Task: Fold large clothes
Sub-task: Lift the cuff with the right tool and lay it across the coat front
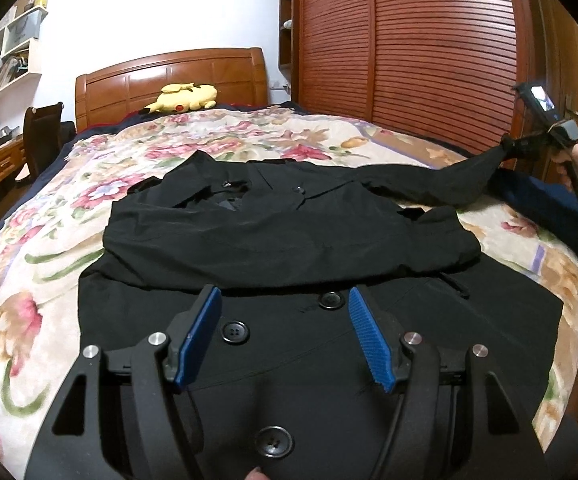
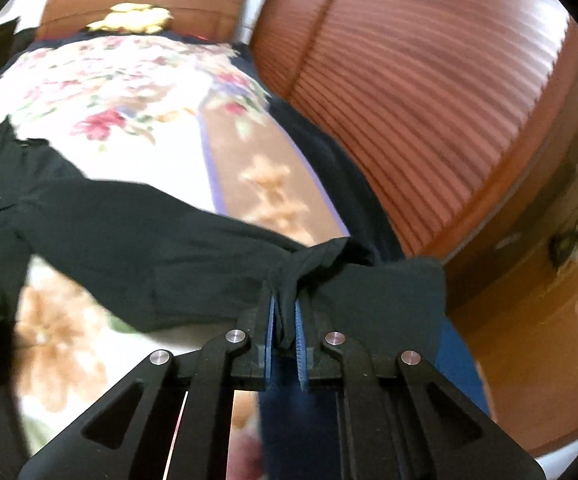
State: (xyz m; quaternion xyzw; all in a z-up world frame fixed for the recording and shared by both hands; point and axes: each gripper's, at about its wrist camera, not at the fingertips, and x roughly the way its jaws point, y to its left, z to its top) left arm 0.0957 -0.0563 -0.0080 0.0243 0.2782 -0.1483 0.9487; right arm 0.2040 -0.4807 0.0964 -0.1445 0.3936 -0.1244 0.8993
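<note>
A large black coat (image 1: pixel 289 240) with big buttons lies spread on the flowered bedspread (image 1: pixel 49 280); its left sleeve is folded across the chest. My left gripper (image 1: pixel 285 300) hovers open over the coat's front, nothing between its blue pads. The coat's other sleeve (image 1: pixel 429 184) stretches out to the right edge of the bed, where my right gripper (image 1: pixel 507 146) holds its cuff off the bed. In the right wrist view the right gripper (image 2: pixel 285 300) is shut on the bunched sleeve cuff (image 2: pixel 313 260), and the sleeve (image 2: pixel 129 232) runs left toward the coat body.
A yellow plush toy (image 1: pixel 185 98) rests by the wooden headboard (image 1: pixel 169 76). A slatted wooden wardrobe (image 1: pixel 409 48) stands close along the bed's right side. A dark blue cloth (image 1: pixel 549 208) hangs at the bed's right edge. A chair and desk (image 1: pixel 17 148) stand at the left.
</note>
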